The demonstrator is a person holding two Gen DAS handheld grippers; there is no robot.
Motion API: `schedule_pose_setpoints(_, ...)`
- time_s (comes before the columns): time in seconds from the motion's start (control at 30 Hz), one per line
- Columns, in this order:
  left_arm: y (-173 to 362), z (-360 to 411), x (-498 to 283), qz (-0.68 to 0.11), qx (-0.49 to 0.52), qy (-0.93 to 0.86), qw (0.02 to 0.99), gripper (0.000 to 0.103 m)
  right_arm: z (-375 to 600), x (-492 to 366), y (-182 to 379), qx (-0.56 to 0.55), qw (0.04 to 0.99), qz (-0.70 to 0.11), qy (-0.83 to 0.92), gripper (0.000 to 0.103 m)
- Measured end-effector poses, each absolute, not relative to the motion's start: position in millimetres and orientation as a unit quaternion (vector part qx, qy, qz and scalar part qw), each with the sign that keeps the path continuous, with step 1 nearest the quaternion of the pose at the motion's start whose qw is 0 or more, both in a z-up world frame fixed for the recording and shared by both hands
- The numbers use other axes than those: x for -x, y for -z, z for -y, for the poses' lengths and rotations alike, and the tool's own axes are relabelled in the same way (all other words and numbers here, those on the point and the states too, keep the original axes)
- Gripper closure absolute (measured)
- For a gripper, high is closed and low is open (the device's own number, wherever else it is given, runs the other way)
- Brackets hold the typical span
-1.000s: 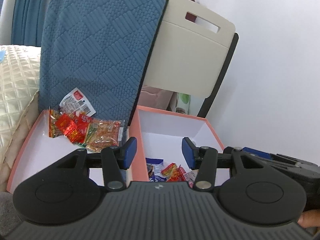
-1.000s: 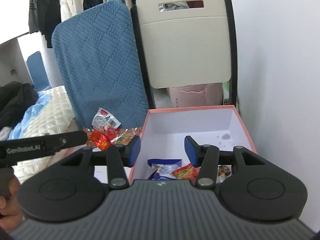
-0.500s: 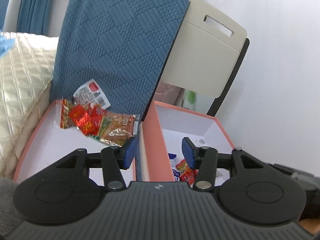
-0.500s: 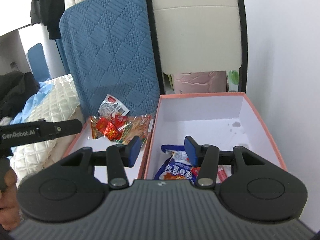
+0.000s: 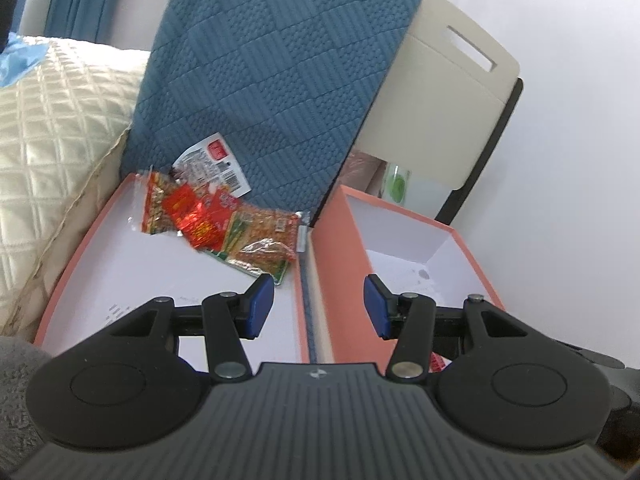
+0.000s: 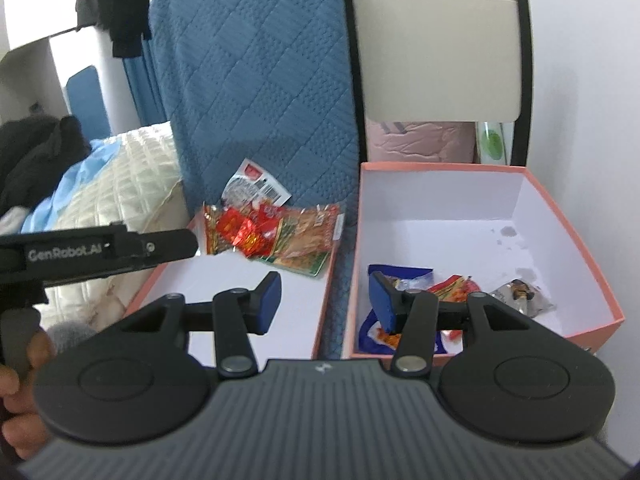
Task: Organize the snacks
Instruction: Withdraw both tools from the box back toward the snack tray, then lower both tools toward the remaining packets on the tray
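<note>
Two salmon-pink boxes with white insides stand side by side. The shallow left tray (image 5: 160, 280) holds red and orange snack packets (image 5: 216, 220) at its far end. A white barcoded packet (image 5: 212, 164) leans on the cushion behind them. The deeper right box (image 6: 440, 166) holds a blue packet (image 6: 400, 274), a red packet (image 6: 456, 286) and a silver packet (image 6: 520, 294). My left gripper (image 5: 318, 308) is open and empty, above the seam between the boxes. My right gripper (image 6: 325, 300) is open and empty too, over the same seam near the front.
A blue quilted cushion (image 5: 280, 80) and a cream chair back (image 5: 448, 100) rise behind the boxes. Cream quilted bedding (image 5: 52, 120) lies to the left and a white wall closes the right side. The left tool's black body (image 6: 100, 248) and a hand (image 6: 12, 400) show at the left.
Both grippers have come forward and lower toward the boxes, which now look larger. The snacks lie as before, and both sets of jaws stand equally wide throughout.
</note>
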State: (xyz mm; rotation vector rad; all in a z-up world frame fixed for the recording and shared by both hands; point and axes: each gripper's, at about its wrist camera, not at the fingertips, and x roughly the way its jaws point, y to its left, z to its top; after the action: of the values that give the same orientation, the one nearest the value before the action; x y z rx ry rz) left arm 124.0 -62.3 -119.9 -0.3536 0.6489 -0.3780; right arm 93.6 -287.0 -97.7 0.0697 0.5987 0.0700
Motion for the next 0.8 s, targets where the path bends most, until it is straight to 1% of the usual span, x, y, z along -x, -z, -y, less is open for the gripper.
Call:
schedule_pose_setpoints(0.47, 149, 47, -132, -0.327, 0.171, 0.173, 0.913, 0.047, 264, -97, 126, -0.018, 0.947, -0.317, -0.045, 0.052)
schedule_pose_setpoints(0.8, 177, 54, -177, -0.345, 0.163, 0.170, 0.908, 0.047, 258, -123, 146, 0.010, 0.945, -0.322, -0.054, 0.052)
